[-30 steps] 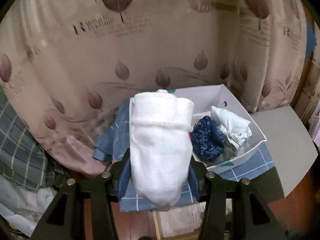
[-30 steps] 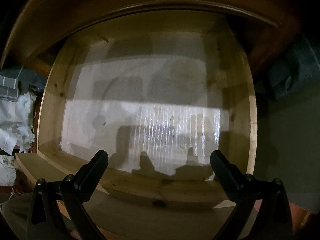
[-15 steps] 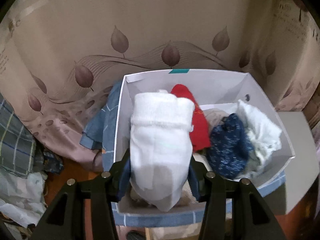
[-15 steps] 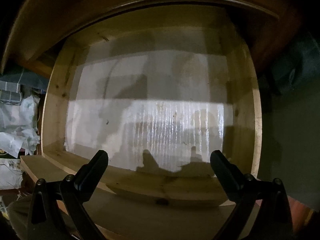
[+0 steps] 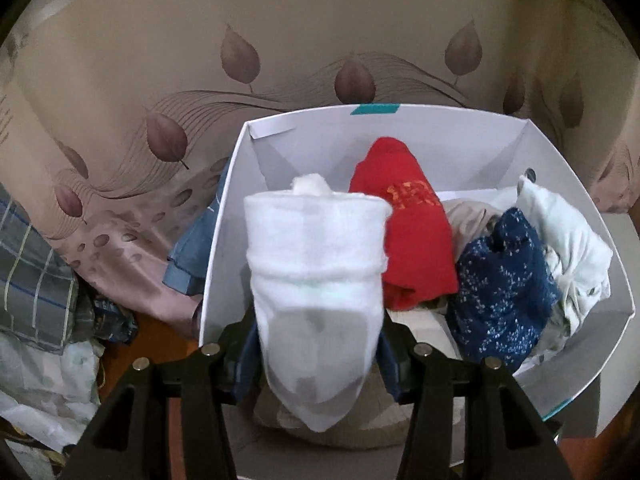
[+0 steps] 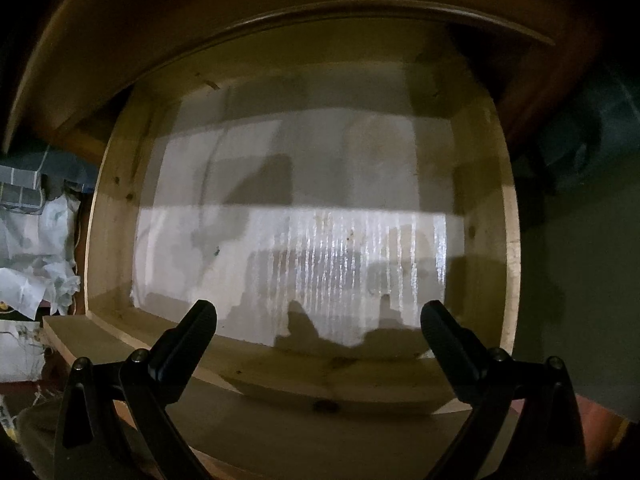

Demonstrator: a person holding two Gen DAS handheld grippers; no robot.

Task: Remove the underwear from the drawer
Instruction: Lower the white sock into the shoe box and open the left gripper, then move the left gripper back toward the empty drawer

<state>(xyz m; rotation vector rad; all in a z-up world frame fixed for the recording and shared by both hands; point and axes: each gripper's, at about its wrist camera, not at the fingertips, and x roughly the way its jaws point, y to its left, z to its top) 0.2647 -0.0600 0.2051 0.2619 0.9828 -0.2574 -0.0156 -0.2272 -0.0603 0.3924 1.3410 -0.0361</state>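
— Leaf-printed beige fabric (image 5: 320, 40) hangs as the backdrop behind a white box (image 5: 224, 240). What sits around that box?

— Inside it, toward the back wall, lies a red bundle (image 5: 412, 240). To the right of the red one is a dark blue speckled bundle (image 5: 500, 288), and against the box's right wall a pale whitish garment (image 5: 568, 248). A beige piece (image 5: 468, 216) peeks out between the red and the blue. Outside the box's left wall, a blue cloth (image 5: 196, 256) lies touching it, with a plaid fabric (image 5: 32, 264) farther left.

— And the underwear?

— The rolled white underwear (image 5: 316, 280) is over the near left part of the box, clamped in the left gripper (image 5: 316, 340). Both fingers press its lower sides, and its rolled end points up toward the box's back wall. Whether it touches anything in the box I cannot tell.

— The other hand?

— The right gripper (image 6: 320, 320) is spread wide with nothing between its fingers. It looks down over the near edge of the wooden drawer (image 6: 104, 220), which stands pulled out from under a dark wooden top (image 6: 200, 20). A white liner sheet (image 6: 280, 240) covers the drawer's floor, half lit, half in shadow. Crumpled white paper (image 6: 36, 264) lies left of the drawer.
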